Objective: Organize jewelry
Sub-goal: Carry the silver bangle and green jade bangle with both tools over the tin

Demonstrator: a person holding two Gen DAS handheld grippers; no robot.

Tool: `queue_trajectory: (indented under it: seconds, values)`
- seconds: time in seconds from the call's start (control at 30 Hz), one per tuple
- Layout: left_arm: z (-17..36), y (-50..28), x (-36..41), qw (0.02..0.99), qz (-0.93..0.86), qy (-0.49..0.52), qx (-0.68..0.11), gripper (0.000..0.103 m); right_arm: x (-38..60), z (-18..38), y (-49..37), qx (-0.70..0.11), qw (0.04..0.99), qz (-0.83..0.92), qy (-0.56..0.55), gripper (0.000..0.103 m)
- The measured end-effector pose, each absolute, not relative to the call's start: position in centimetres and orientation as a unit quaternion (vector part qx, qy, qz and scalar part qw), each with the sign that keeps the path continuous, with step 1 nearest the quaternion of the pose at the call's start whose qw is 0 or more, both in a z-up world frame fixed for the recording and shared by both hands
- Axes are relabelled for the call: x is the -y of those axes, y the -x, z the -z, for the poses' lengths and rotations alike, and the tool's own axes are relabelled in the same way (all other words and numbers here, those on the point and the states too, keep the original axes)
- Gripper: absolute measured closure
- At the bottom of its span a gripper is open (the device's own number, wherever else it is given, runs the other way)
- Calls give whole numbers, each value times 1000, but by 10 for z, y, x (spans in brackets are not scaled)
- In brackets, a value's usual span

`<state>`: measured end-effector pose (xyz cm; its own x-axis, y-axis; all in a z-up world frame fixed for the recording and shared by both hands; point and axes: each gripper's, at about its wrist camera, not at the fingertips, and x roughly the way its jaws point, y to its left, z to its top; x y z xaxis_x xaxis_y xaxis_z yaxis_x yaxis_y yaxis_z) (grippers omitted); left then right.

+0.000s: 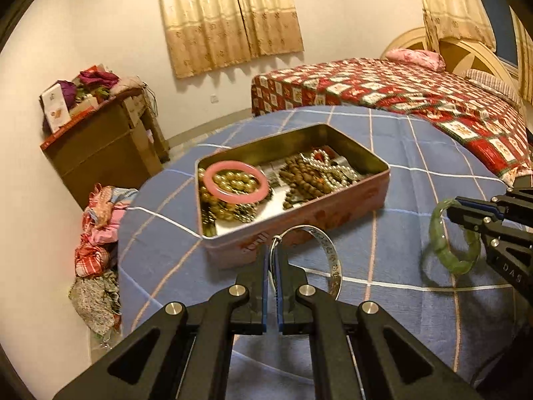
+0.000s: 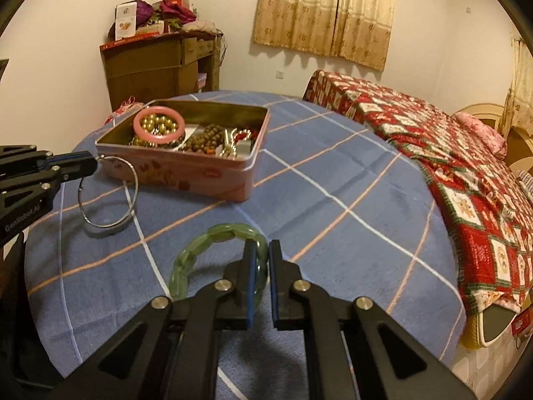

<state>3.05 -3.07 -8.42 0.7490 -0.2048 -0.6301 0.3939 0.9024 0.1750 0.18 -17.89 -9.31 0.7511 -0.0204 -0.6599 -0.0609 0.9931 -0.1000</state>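
An open pink tin (image 1: 299, 230) (image 2: 186, 173) on the blue checked cloth holds a pink bangle (image 1: 236, 182) (image 2: 158, 123) lying on gold beads, beside brown beads (image 1: 301, 180) (image 2: 203, 138) and pearls. My left gripper (image 1: 272, 250) (image 2: 95, 163) is shut on a thin silver bangle (image 1: 328, 253) (image 2: 108, 196), lifted just off the cloth in front of the tin. My right gripper (image 2: 261, 250) (image 1: 448, 211) is shut on a green bangle (image 2: 213, 250) (image 1: 449, 236), to the right of the tin.
A table with the blue checked cloth (image 1: 416, 153) (image 2: 333, 180) fills the foreground. A bed with a red patterned quilt (image 1: 416, 100) (image 2: 449, 166) stands behind and to the right. A brown cabinet (image 1: 106, 143) (image 2: 150, 70) is at the left wall, crumpled clothes (image 1: 96, 250) below it.
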Motion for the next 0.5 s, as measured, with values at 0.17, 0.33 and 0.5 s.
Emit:
queue_trajectory:
  seconds: [0.17,0.33,0.5]
  values:
    - [71,-24,23,932,153,-142,-296,101,178,81,2,-329,942,-2,63,95]
    - [56,-19,18,939,148,-133,-279,101,174,69,5,-308,949,0,66,95]
    - [41,-19,13,947,140,-125,-260,101,172,59,8,-287,956,0,64,95]
